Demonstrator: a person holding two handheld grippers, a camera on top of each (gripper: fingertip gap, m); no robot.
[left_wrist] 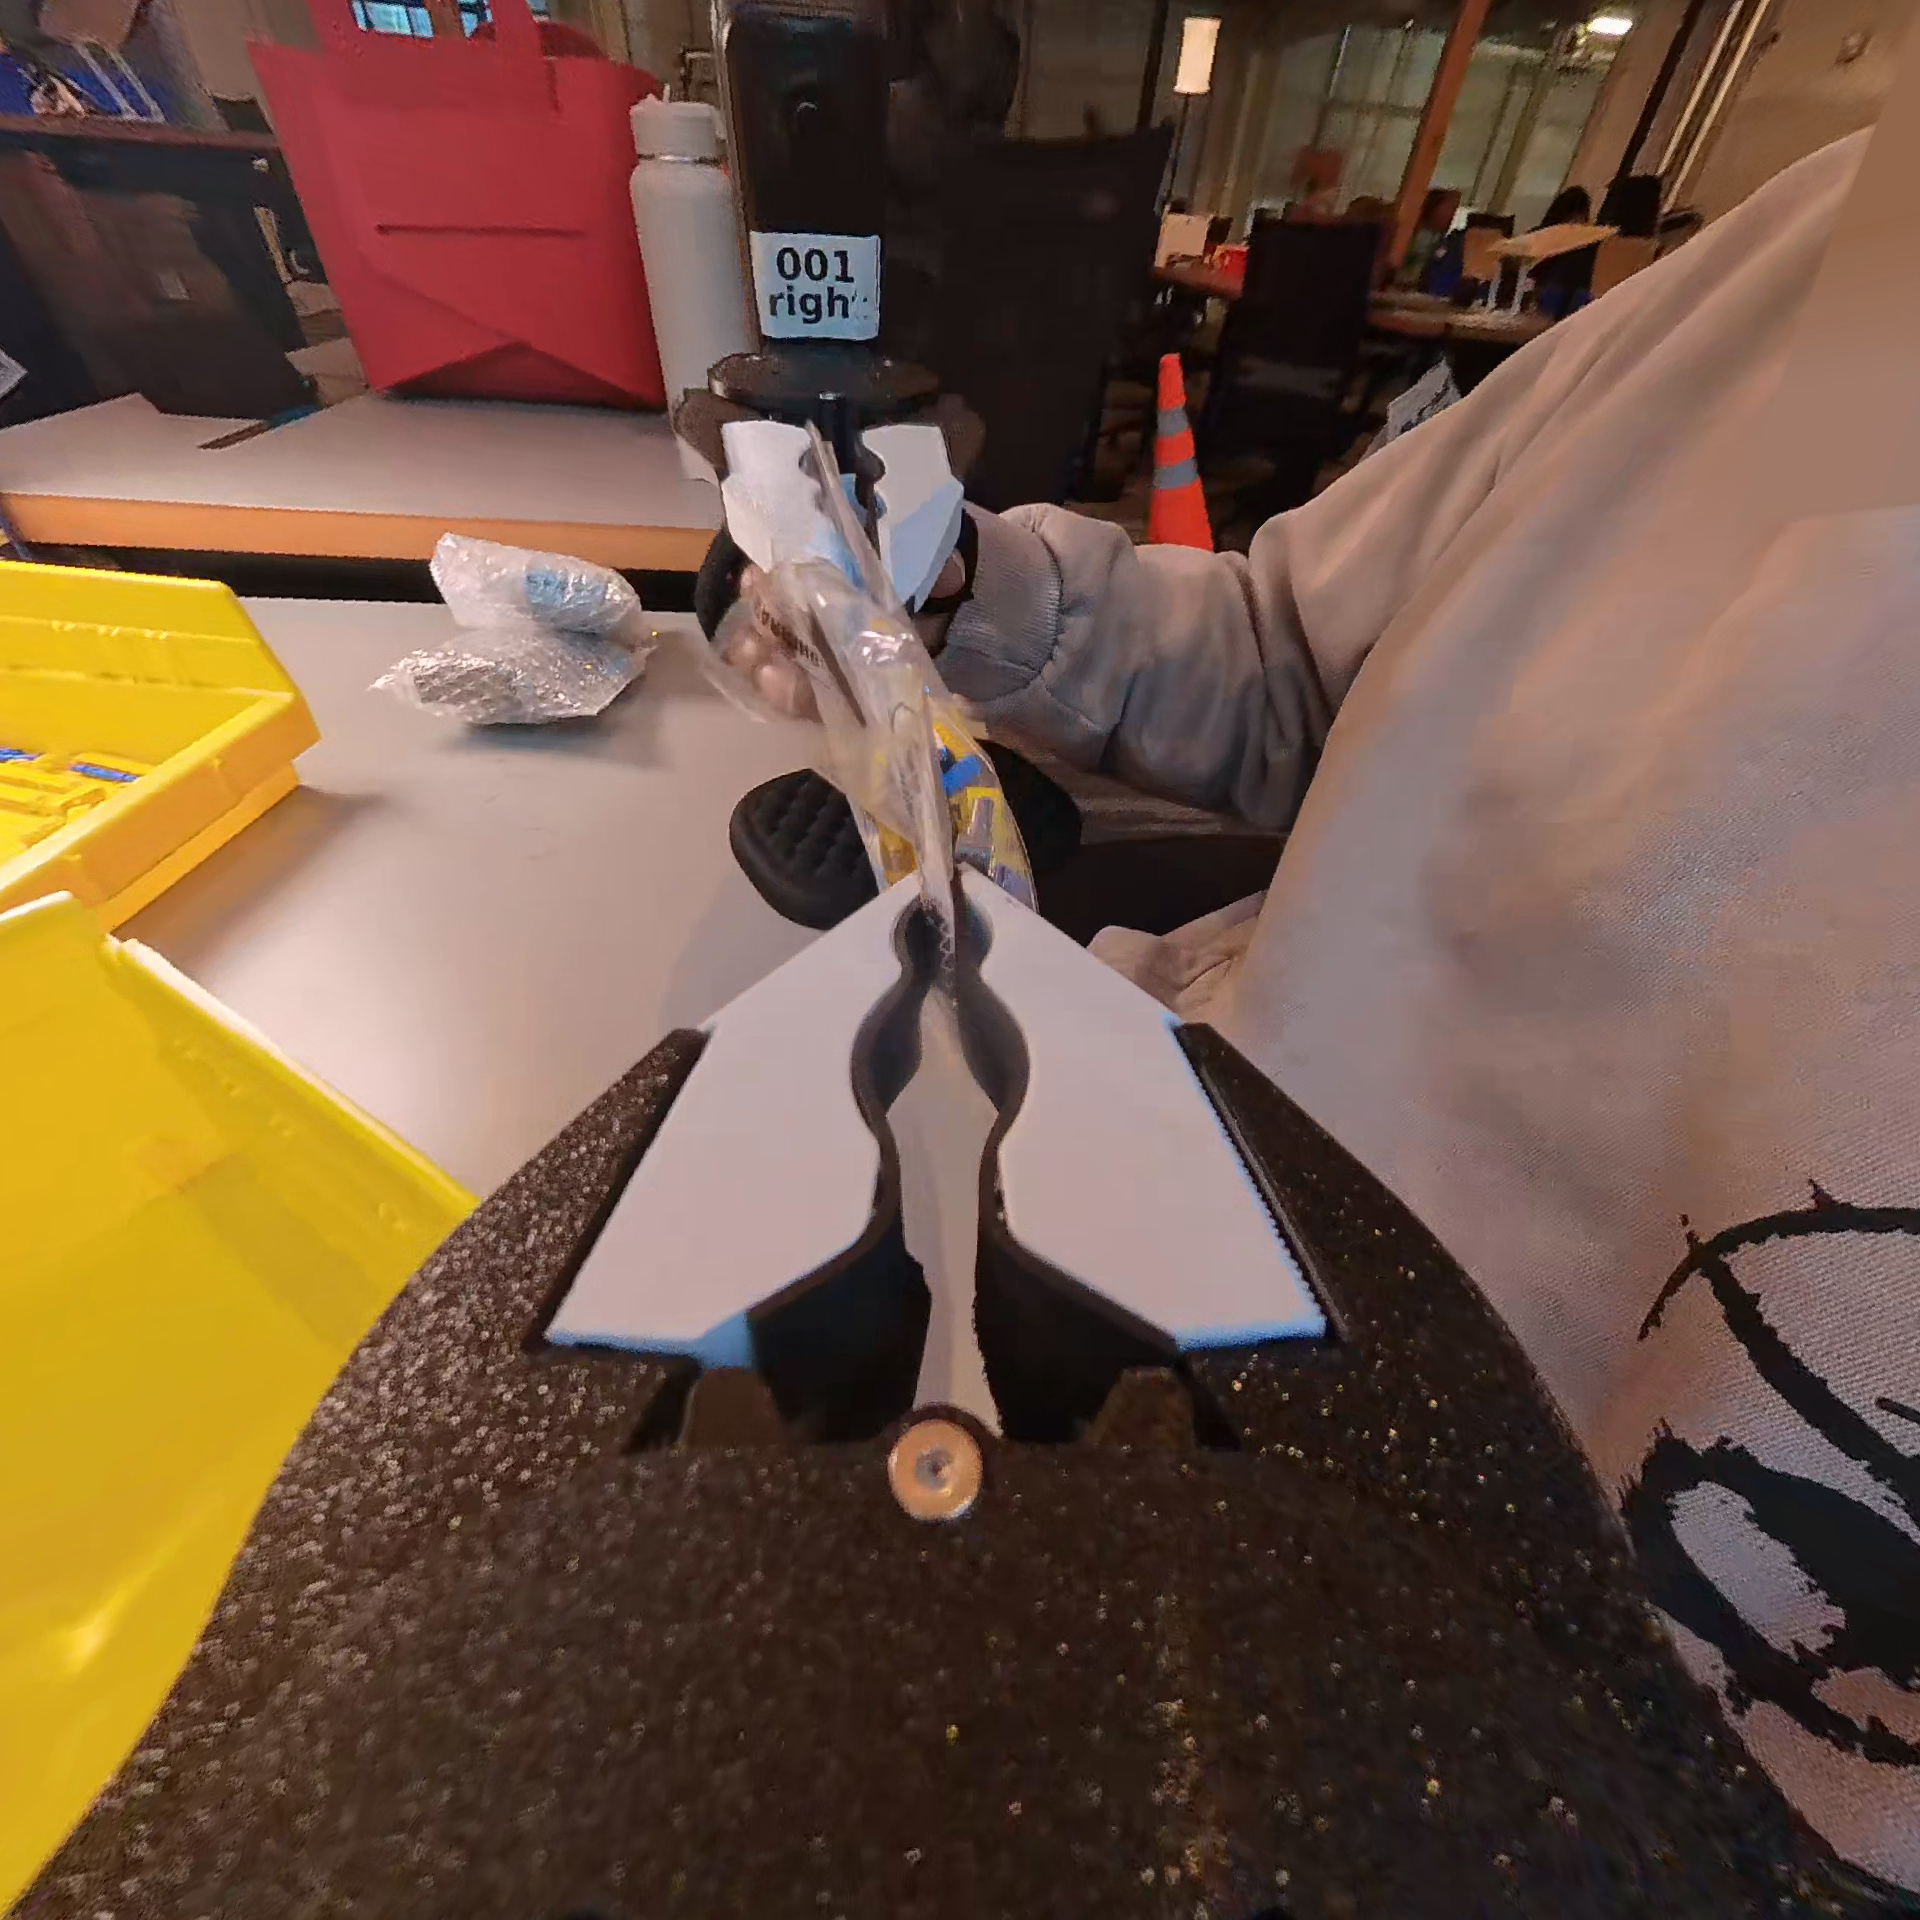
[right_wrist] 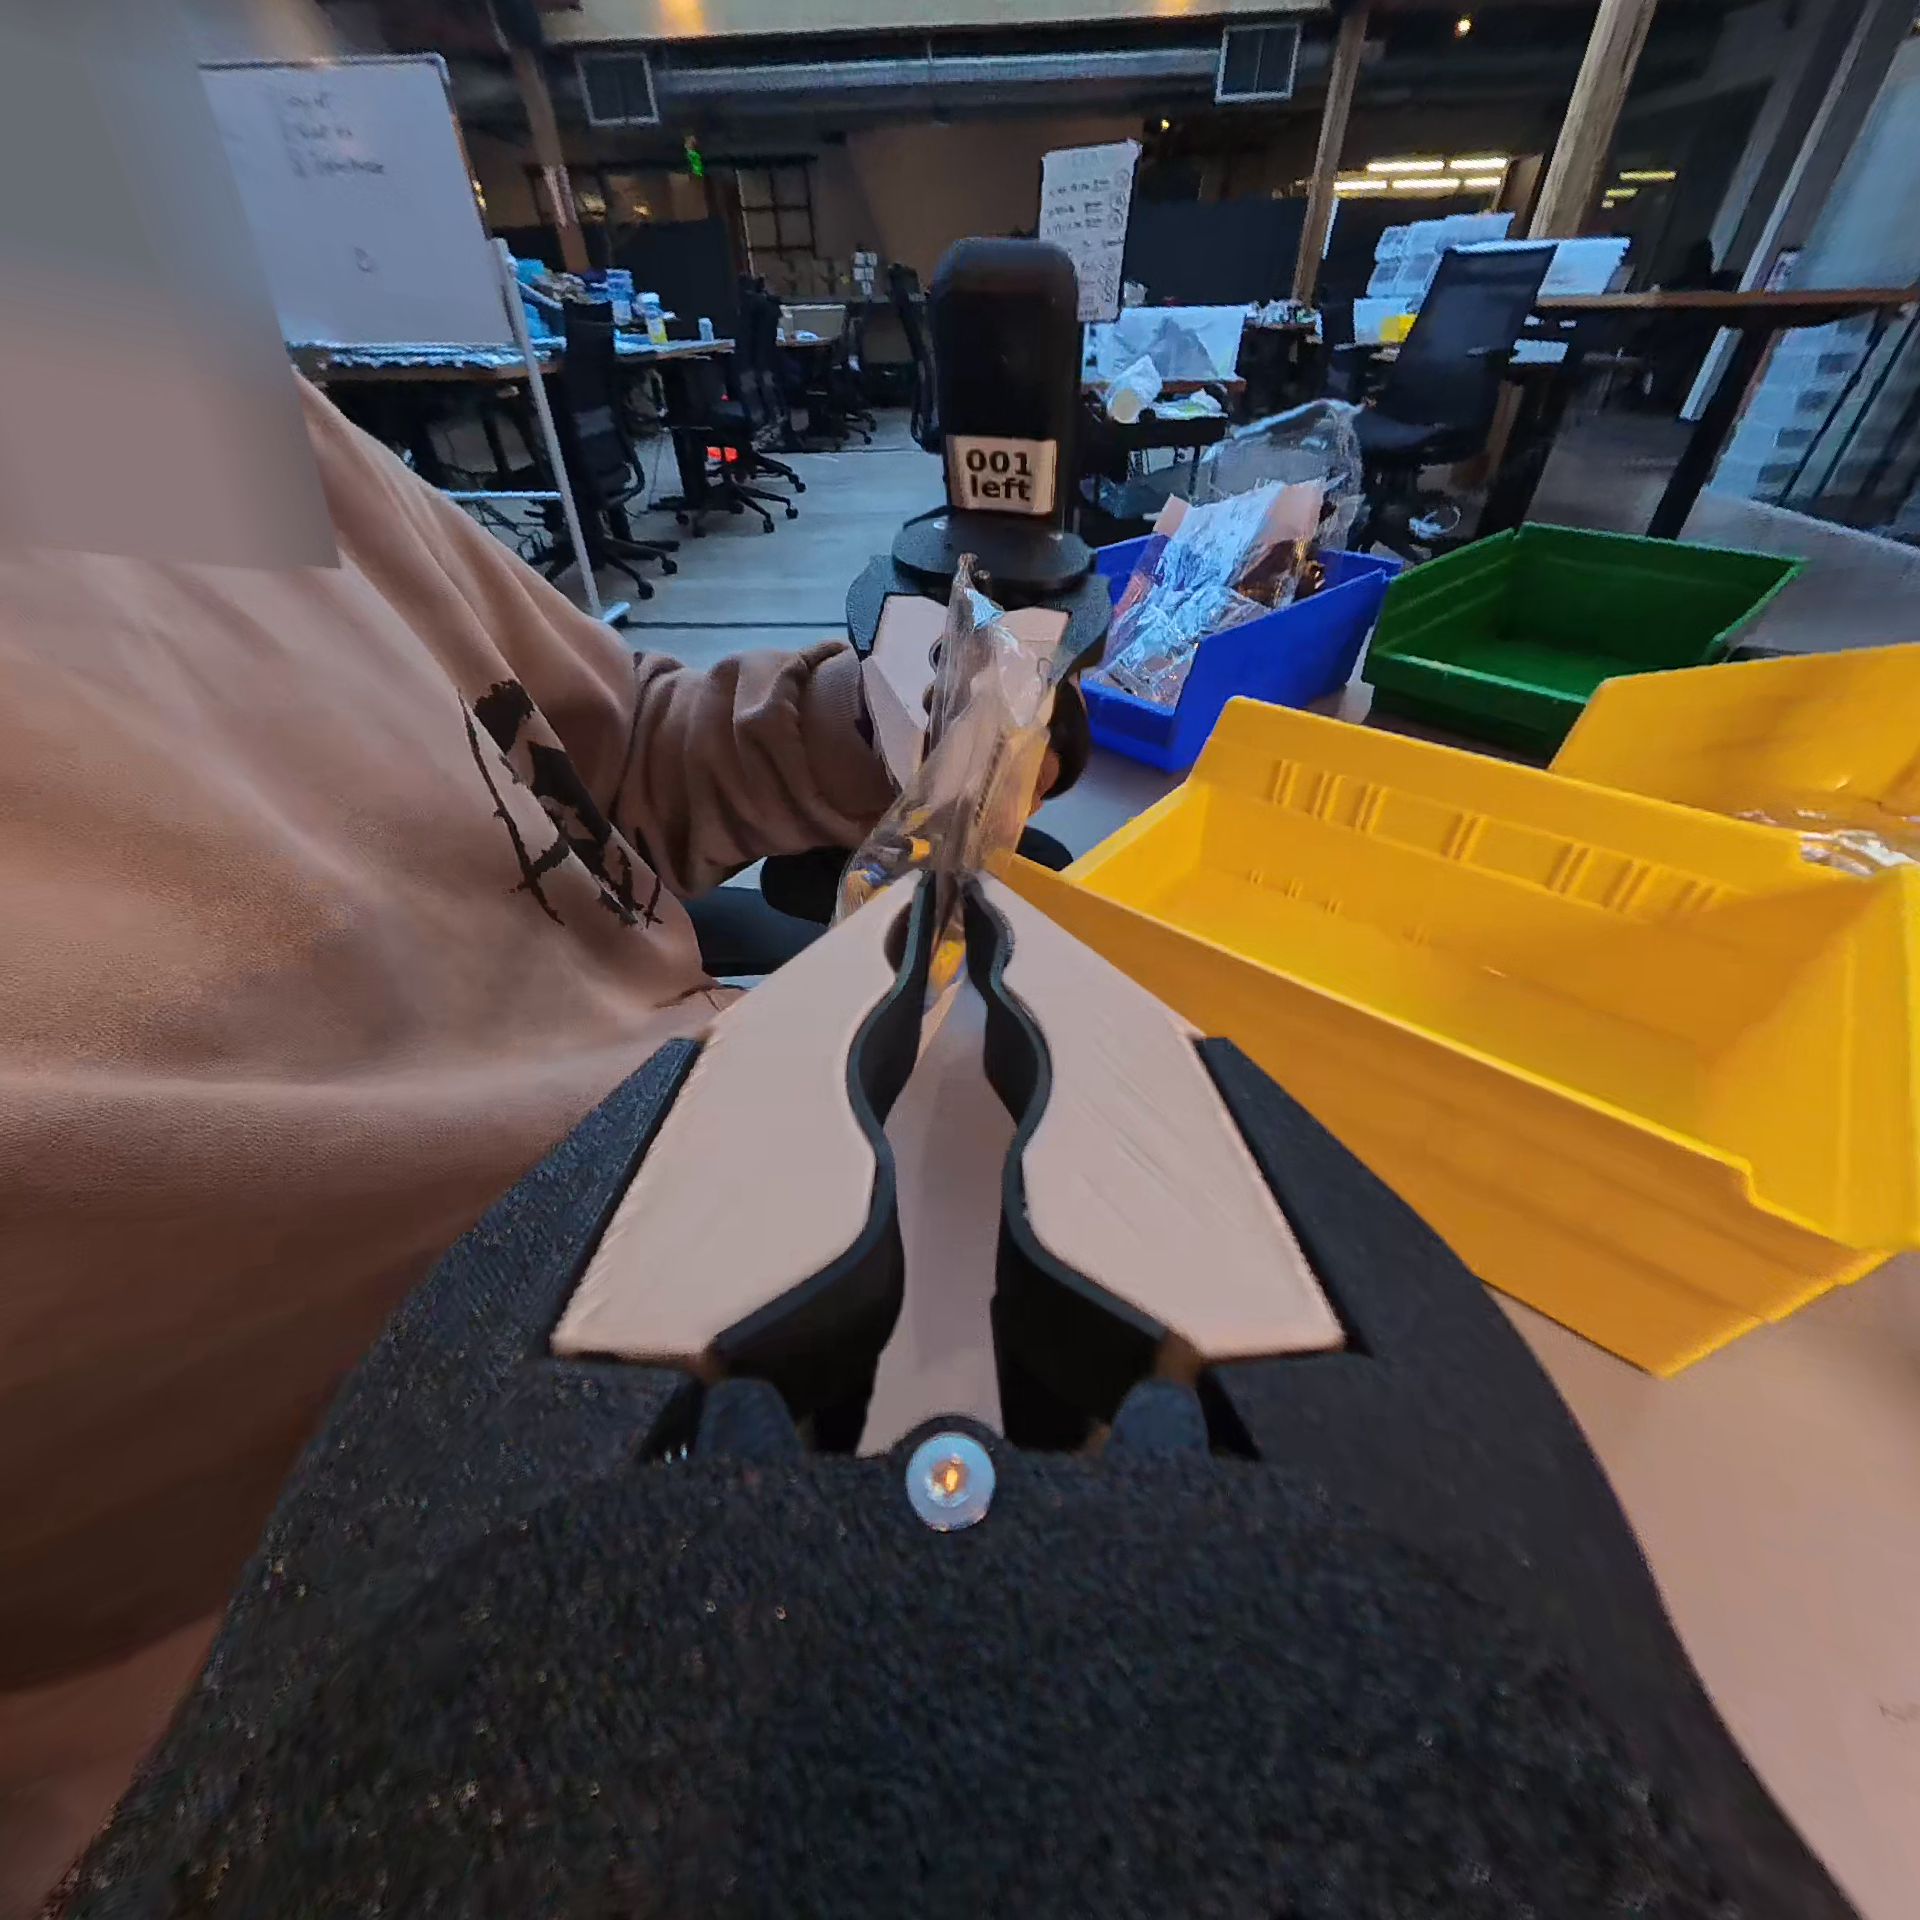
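A clear plastic bag (left_wrist: 894, 717) with small yellow and blue parts inside hangs stretched between my two grippers, above the table's near edge. My left gripper (left_wrist: 940, 888) is shut on the bag's lower edge. The right gripper (left_wrist: 844, 494) faces it from farther off and pinches the bag's upper edge. In the right wrist view my right gripper (right_wrist: 943, 885) is shut on the bag (right_wrist: 971, 748), and the left gripper (right_wrist: 971, 649) holds its far end. A person's sleeves and sweatshirt are beside both grippers.
Yellow bins (left_wrist: 156, 1299) (right_wrist: 1455, 1039) stand close by on the grey table (left_wrist: 468, 935). Two bubble-wrapped packets (left_wrist: 520, 644) lie farther back. A blue bin (right_wrist: 1247, 665) with bags and a green bin (right_wrist: 1558, 623) stand beyond. A black chair armrest (left_wrist: 800, 847) is below the bag. My right fingertips sit around 7 centimetres from my left ones.
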